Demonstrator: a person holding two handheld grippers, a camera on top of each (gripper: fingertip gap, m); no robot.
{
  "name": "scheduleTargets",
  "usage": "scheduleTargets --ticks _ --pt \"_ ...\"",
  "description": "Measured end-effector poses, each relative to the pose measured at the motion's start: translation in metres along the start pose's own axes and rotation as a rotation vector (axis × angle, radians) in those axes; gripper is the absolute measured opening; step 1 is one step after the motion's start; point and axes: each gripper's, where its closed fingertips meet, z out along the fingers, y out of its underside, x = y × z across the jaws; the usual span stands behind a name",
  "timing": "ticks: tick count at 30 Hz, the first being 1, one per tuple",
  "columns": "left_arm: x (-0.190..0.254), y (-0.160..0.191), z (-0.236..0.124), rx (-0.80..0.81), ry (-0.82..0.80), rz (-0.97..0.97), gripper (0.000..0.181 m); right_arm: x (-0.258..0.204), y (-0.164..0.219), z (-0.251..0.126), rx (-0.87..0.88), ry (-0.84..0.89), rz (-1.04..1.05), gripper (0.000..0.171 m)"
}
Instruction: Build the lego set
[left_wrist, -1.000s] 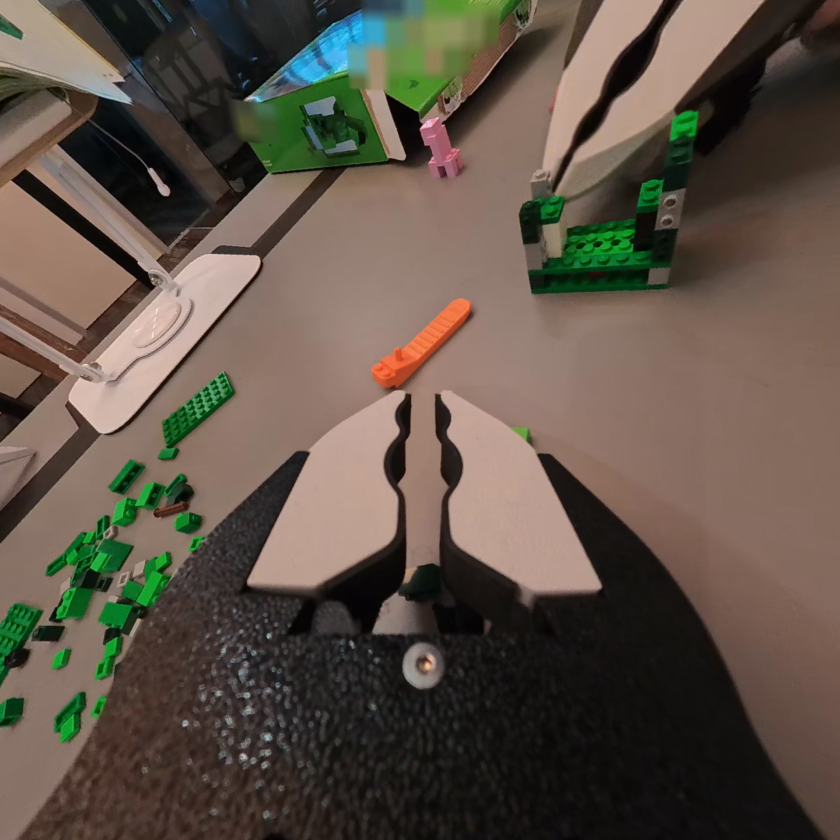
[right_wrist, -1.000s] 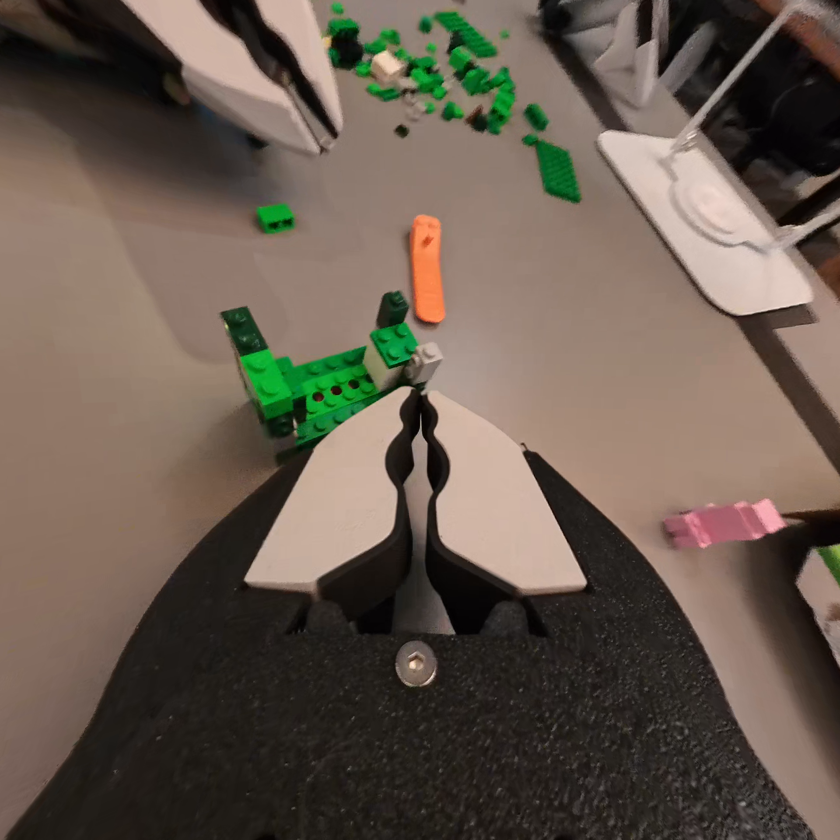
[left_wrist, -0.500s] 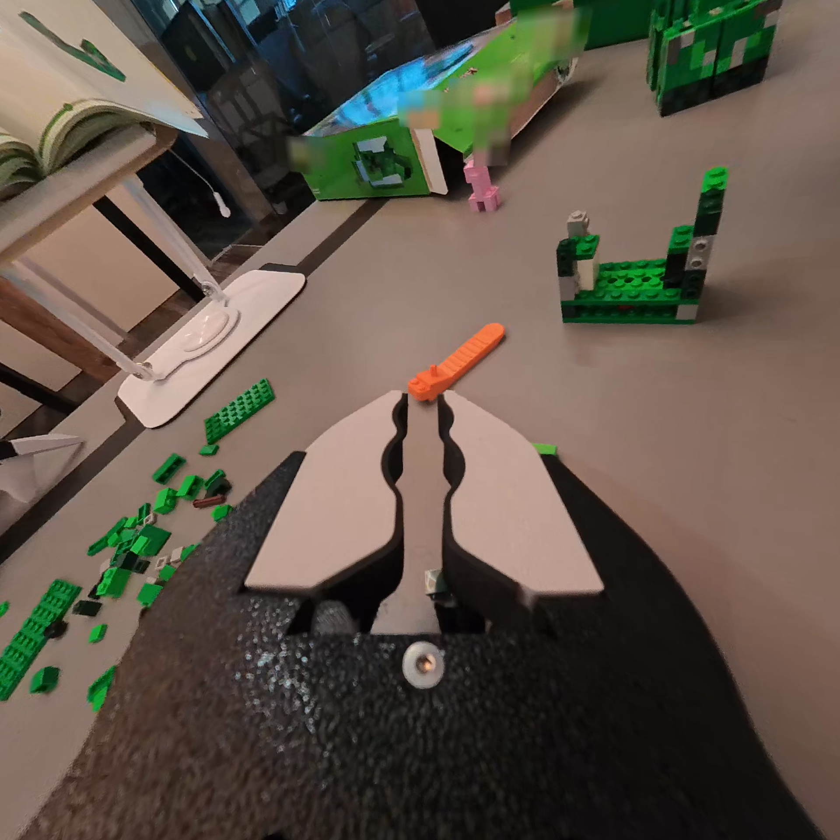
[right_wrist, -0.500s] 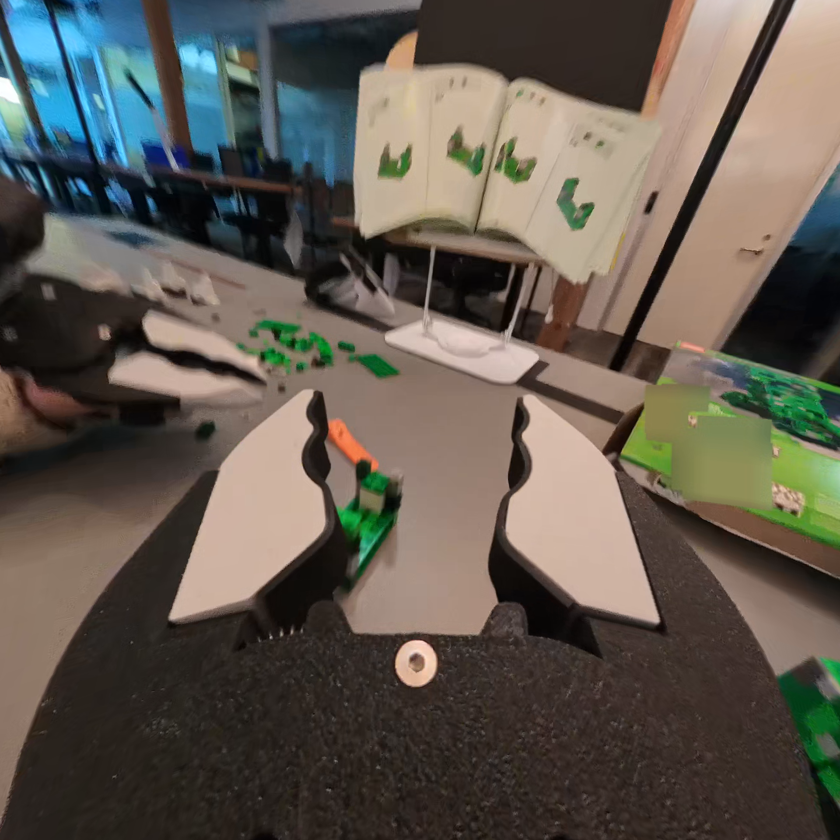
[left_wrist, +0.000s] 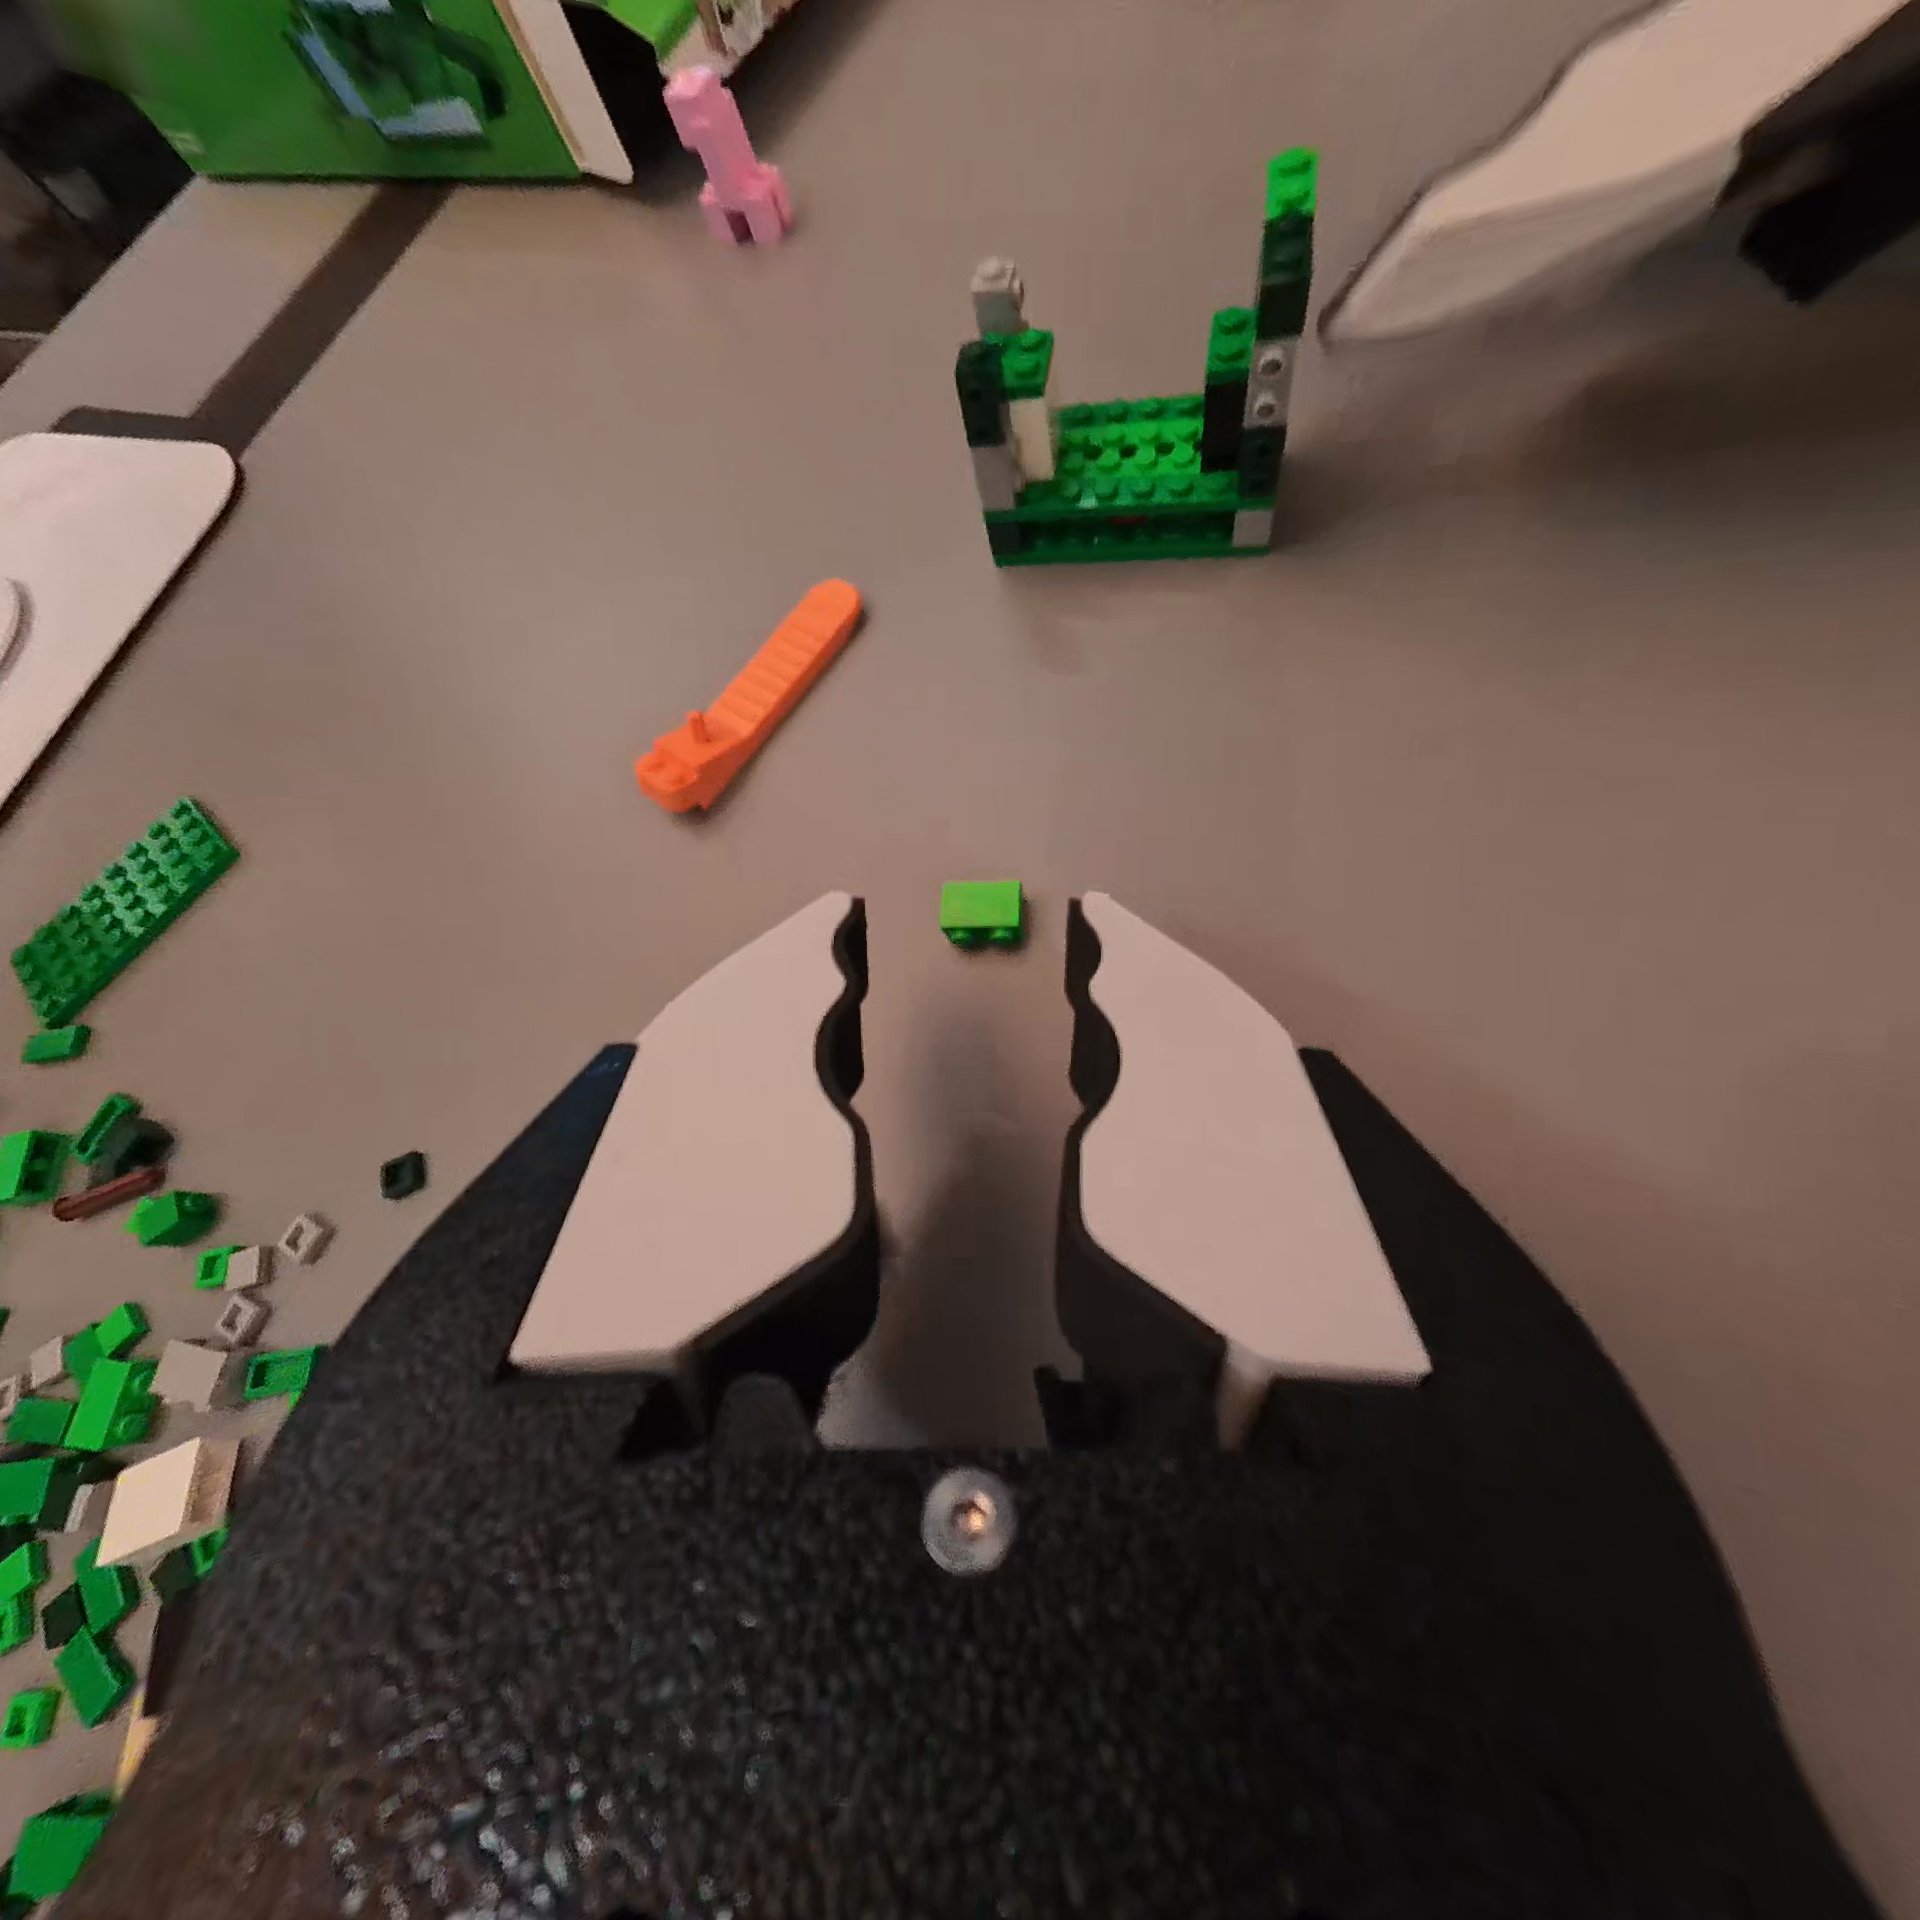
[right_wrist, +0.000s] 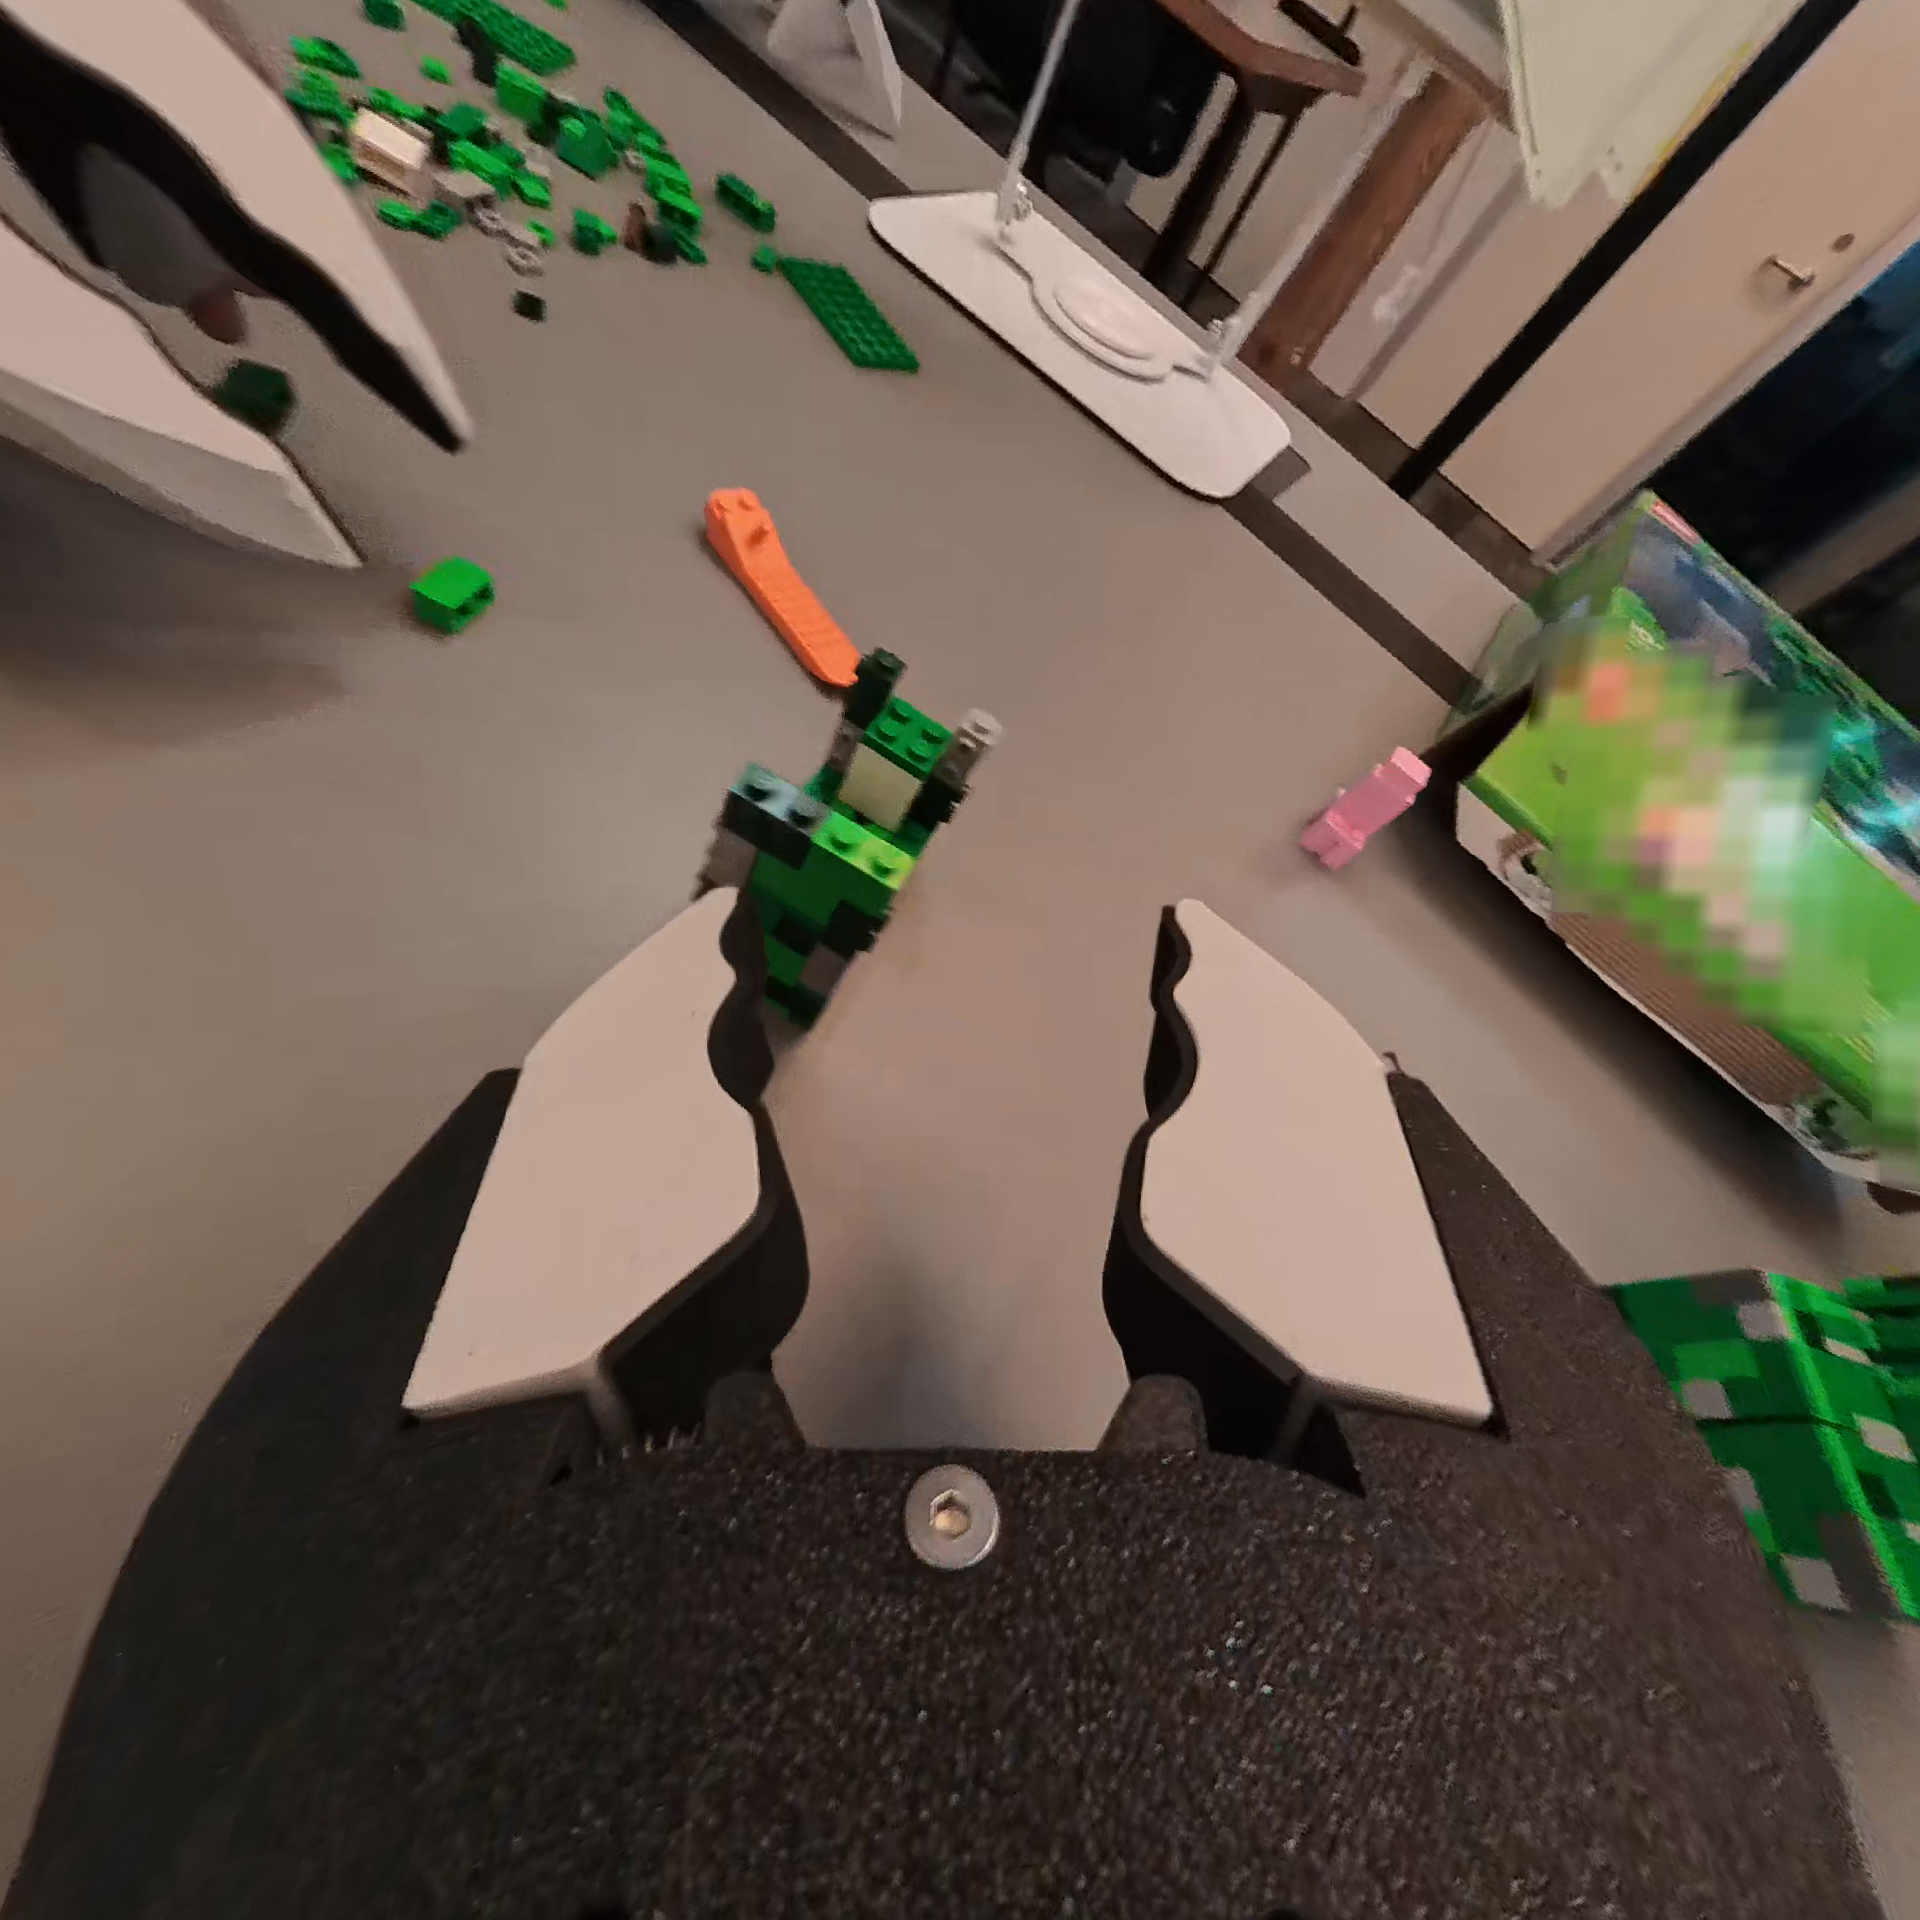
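The partly built green lego model (left_wrist: 1132, 457) stands upright on the grey table (left_wrist: 1455, 831); it also shows in the right wrist view (right_wrist: 842, 842). My left gripper (left_wrist: 966, 909) is open and empty. A small bright green brick (left_wrist: 981, 914) lies on the table just past its fingertips, between them. My right gripper (right_wrist: 945, 914) is open and empty, with the model just ahead of its left finger. The same brick (right_wrist: 452, 592) lies below the left gripper (right_wrist: 208, 312) in the right wrist view. The right gripper (left_wrist: 1558, 177) is blurred beyond the model.
An orange brick separator (left_wrist: 748, 696) lies between brick and model. A green plate (left_wrist: 125, 904) and a pile of loose bricks (left_wrist: 104, 1403) are at left. A pink figure (left_wrist: 727, 156), green box (right_wrist: 1714, 831), white stand base (right_wrist: 1091, 332) and a green block build (right_wrist: 1787, 1434) stand around.
My left gripper has opened and tipped down over the small green brick. My right gripper let go of the model, opened wide, swung up, and now points back down at the model.
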Motion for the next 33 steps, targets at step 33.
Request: scheduleTargets --ticks 33 --pt "0.007 0.007 0.005 -0.057 0.007 0.042 0.034 0.028 0.03 0.043 -0.087 -0.381 0.126 0.057"
